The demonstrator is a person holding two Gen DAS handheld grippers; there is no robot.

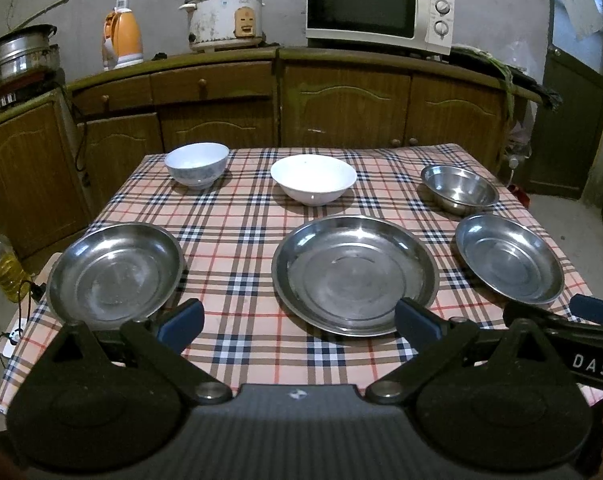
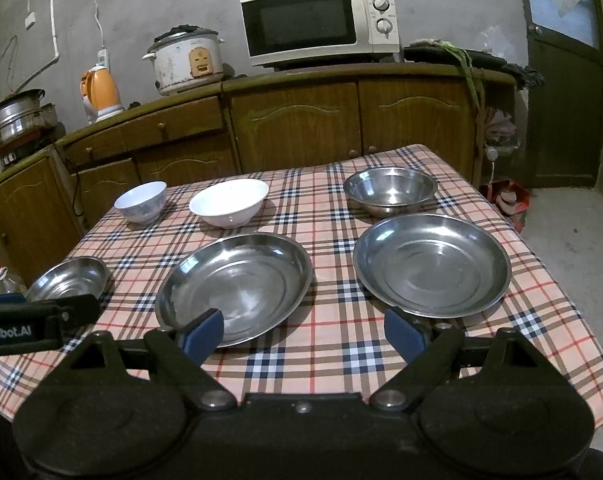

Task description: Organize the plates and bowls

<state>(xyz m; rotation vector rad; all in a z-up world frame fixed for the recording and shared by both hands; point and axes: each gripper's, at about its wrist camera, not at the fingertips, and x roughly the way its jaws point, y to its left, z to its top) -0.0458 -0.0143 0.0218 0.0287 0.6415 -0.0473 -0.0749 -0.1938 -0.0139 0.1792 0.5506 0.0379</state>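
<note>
Three steel plates lie in a row on the checked tablecloth: a left plate, a larger middle plate and a right plate. Behind them stand a patterned white bowl, a plain white bowl and a steel bowl. My left gripper hangs open over the near edge, between the left and middle plates. My right gripper is open too, between the middle plate and the right plate. Neither holds anything.
Wooden cabinets run behind the table, carrying a microwave, a rice cooker, an orange kettle and steel pots. An oil bottle stands left of the table. A door is at the right.
</note>
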